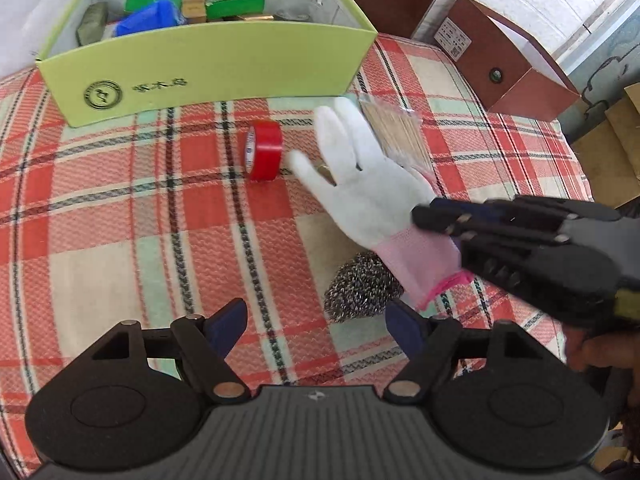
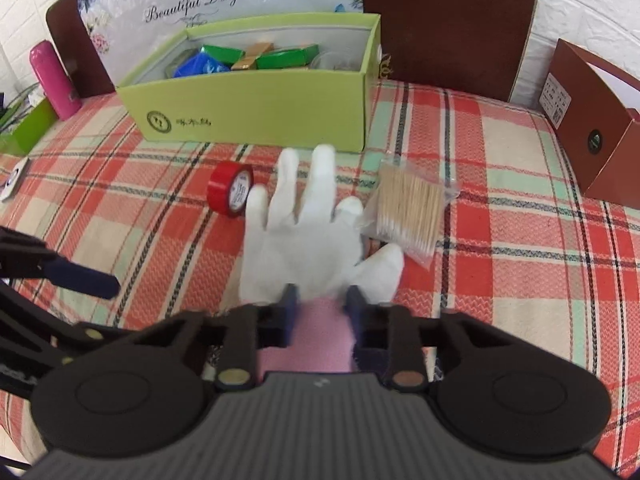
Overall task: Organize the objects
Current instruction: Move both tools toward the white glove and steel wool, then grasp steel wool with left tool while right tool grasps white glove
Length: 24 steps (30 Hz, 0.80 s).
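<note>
- Left wrist view: the left gripper hangs wide open over the plaid cloth, with nothing between its blue pads.
- Just ahead of its right finger a steel scourer lies on the cloth, partly under the pink cuff of a white glove.
- The right gripper comes in from the right and is clamped on the glove at the cuff; the glove is held up, with its fingers pointing toward the green box.
- A red tape roll stands on edge on the cloth near the glove's fingertips. A bag of cotton swabs lies behind the glove.
- The green box is open and holds green, blue and tan packs. A brown box stands at the far right.
- Right wrist view: the right gripper is closed on the glove, both pads pressing the pink cuff, with the white palm and fingers spread out ahead.
- The tape roll is just left of the glove's fingers and the swabs just right of them; the green box is beyond both.
- One finger of the left gripper shows at the left edge.
- A pink bottle stands far left, and the brown box far right.
</note>
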Each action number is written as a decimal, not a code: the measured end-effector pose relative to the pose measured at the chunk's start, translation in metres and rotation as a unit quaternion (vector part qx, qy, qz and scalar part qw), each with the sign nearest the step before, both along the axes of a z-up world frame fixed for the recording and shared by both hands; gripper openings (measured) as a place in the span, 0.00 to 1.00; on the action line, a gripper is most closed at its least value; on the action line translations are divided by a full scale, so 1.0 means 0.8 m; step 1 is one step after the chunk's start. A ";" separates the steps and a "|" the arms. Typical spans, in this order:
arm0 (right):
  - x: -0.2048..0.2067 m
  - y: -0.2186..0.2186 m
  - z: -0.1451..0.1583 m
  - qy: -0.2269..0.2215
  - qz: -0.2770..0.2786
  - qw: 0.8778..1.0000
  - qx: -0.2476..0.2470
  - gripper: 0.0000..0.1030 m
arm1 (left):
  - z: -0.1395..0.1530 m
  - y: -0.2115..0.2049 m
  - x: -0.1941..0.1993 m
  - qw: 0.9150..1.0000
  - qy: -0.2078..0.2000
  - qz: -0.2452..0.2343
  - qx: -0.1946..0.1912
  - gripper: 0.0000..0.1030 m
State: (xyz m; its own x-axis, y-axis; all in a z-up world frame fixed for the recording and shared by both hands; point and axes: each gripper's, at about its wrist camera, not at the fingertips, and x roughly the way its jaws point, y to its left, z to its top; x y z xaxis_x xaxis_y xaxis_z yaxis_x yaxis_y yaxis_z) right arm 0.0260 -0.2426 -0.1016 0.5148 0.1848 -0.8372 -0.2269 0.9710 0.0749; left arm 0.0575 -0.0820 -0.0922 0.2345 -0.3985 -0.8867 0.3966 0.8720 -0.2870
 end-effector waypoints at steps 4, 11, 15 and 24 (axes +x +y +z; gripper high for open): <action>0.002 -0.020 0.018 -0.023 -0.020 0.999 0.015 0.08 | -0.009 -0.013 0.010 1.000 0.010 -0.005 -0.011 0.71; 0.005 -0.043 0.026 -0.019 -0.027 0.999 0.029 0.10 | -0.022 -0.037 0.019 0.999 0.018 -0.041 -0.009 0.71; 0.008 -0.016 0.013 -0.015 -0.005 1.000 0.019 0.55 | -0.025 -0.032 0.022 0.999 0.028 -0.044 -0.007 0.70; 0.019 0.003 0.003 -0.006 0.028 0.999 0.020 0.05 | -0.027 -0.026 0.027 0.999 0.033 -0.032 -0.010 0.70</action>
